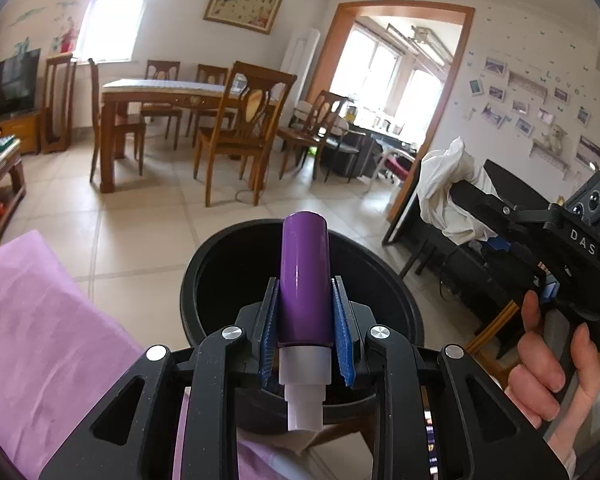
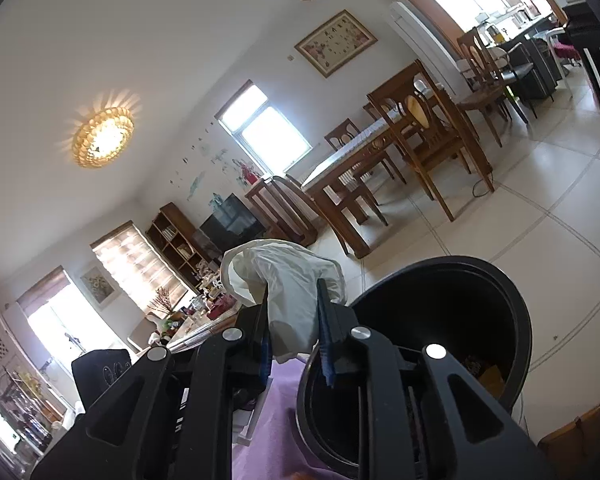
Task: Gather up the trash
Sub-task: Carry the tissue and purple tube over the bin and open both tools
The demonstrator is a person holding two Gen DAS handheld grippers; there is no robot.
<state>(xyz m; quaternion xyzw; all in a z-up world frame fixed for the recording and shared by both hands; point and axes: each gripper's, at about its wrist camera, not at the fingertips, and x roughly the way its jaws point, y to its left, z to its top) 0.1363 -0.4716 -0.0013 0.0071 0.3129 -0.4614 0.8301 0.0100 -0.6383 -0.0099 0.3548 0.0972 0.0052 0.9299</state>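
Observation:
My left gripper (image 1: pixel 305 312) is shut on a purple bottle (image 1: pixel 304 276) with a white cap, held over the open mouth of a round black trash bin (image 1: pixel 384 280). My right gripper (image 2: pixel 293 312) is shut on a crumpled white plastic bag (image 2: pixel 288 280) and is tilted, up and to the left of the bin (image 2: pixel 512 304). In the left wrist view the right gripper (image 1: pixel 456 196) shows at the right, held by a hand, with the white bag (image 1: pixel 448 188) in its jaws. Some trash lies in the bin's bottom (image 2: pixel 484 368).
A purple cloth (image 1: pixel 44 320) covers the surface at my left. A wooden dining table (image 1: pixel 160 92) with several chairs stands on the tiled floor (image 1: pixel 140 220) beyond. A black stand (image 1: pixel 440 248) is at the right. A TV (image 1: pixel 10 84) is at the far left.

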